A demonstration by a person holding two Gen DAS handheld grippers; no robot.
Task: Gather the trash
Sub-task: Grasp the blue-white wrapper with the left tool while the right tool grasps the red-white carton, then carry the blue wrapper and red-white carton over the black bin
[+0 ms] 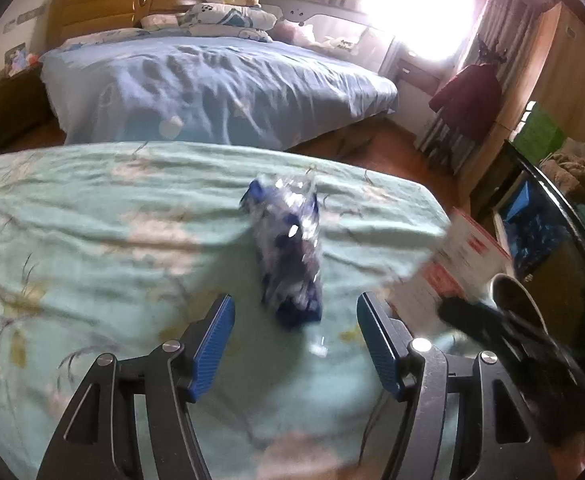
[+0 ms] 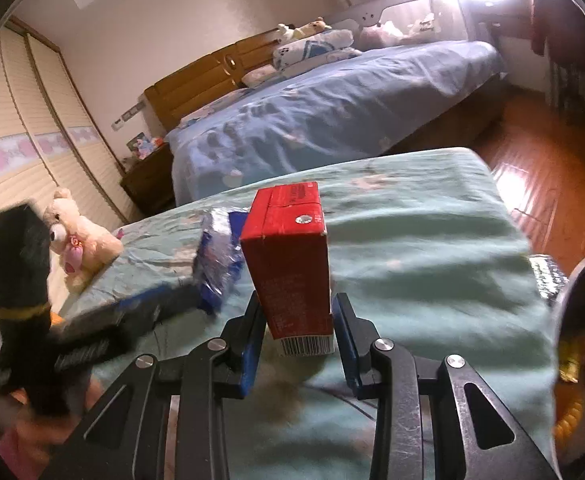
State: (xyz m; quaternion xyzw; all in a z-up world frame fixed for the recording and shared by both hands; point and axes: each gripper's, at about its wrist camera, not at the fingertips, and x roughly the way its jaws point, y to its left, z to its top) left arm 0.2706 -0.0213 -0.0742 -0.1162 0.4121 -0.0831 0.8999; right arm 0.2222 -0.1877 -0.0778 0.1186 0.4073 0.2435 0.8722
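Observation:
A crumpled blue and silver wrapper [image 1: 290, 256] lies on the green floral cloth [image 1: 92, 240], just ahead of my open, empty left gripper [image 1: 296, 320]. In the right wrist view my right gripper [image 2: 296, 312] is shut on a red carton [image 2: 292, 264], held upright over the cloth. The wrapper [image 2: 218, 256] lies to the carton's left, with the left gripper [image 2: 92, 332] beside it. The carton [image 1: 456, 260] shows at the right in the left wrist view.
A round bin [image 2: 580, 340] with trash inside stands at the right edge; its rim [image 1: 516, 292] shows by the carton. A teddy bear [image 2: 76, 236] sits at the cloth's left end. A blue bed [image 1: 212, 88] lies beyond, wooden floor [image 2: 532, 160] to the right.

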